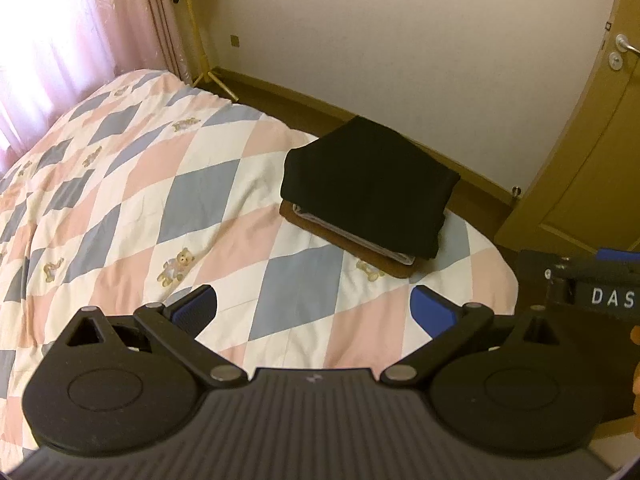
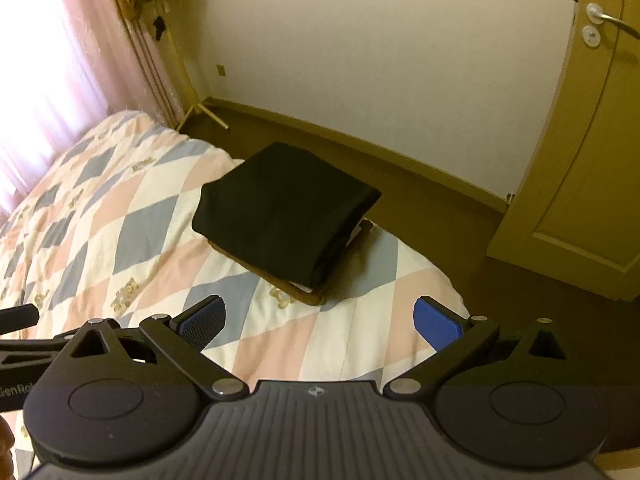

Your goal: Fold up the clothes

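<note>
A stack of folded clothes lies near the bed's far right corner, with a black garment on top, a white piece under it and a brown one at the bottom. My left gripper hovers open above the quilt, short of the stack, its blue pads holding nothing. My right gripper is open too, just in front of the stack, with nothing between its fingers. The right gripper's body shows at the right edge of the left wrist view.
The bed is covered by a quilt of pink, grey and white diamonds with small bears. Pink curtains hang at the left. Beyond the bed are brown floor, a white wall and a wooden door at right.
</note>
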Demonstrator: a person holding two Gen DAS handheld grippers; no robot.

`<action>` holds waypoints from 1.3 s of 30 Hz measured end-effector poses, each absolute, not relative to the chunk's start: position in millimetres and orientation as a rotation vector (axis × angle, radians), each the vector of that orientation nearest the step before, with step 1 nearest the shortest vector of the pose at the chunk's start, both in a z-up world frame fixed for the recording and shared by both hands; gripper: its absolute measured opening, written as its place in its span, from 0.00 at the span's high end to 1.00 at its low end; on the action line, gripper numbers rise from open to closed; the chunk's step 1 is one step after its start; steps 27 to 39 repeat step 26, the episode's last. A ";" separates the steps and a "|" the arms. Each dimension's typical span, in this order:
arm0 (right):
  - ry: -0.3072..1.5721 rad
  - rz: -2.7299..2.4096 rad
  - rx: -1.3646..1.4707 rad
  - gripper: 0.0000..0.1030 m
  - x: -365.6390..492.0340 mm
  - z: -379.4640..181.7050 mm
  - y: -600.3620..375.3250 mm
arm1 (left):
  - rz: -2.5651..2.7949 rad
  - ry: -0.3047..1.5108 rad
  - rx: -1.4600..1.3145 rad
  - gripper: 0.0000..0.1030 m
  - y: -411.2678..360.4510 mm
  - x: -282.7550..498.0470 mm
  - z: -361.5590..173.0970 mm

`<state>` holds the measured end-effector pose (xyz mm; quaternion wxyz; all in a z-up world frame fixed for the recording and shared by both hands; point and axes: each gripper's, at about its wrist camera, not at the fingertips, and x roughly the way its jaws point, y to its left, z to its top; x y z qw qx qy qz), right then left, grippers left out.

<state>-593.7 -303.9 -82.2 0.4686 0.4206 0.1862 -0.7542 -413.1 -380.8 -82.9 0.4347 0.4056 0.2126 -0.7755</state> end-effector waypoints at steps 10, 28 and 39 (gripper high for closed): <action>0.490 -1.825 1.061 0.00 -606.3 -95.0 -317.6 | -1.900 0.541 1.036 0.01 -393.5 -426.1 -90.9; 0.556 -1.749 1.048 0.00 -665.3 -102.4 -326.4 | -1.813 0.590 1.004 0.01 -397.5 -484.1 -89.3; 0.556 -1.749 1.048 0.00 -665.3 -102.4 -326.4 | -1.813 0.590 1.004 0.01 -397.5 -484.1 -89.3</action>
